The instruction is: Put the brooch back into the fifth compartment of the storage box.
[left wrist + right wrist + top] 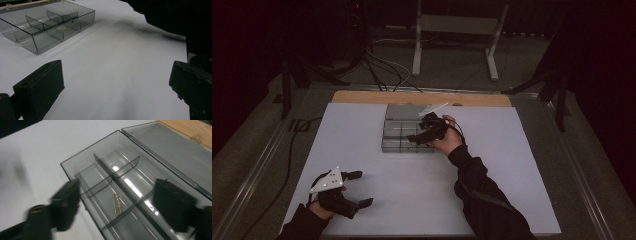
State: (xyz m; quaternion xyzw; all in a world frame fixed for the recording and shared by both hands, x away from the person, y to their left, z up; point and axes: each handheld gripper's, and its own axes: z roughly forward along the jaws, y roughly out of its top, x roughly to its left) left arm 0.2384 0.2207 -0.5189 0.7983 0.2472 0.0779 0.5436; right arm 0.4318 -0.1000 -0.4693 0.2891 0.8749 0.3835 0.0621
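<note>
step: right gripper (116, 202) gapes over box (75, 161), centre frame, above clip (116, 203)
next: lower, pinch clip
left gripper (117, 87): open, idle

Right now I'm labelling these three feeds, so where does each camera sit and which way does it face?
High view: fixed above the person's side, looking forward and down on the white table; shows both forearms, left claw and right claw.
Left gripper view: rides the left claw, facing across the table toward the clear divided box; own jaws wide apart.
Right gripper view: rides the right claw, looking down into the box; own jaws apart.
All three share the box.
</note>
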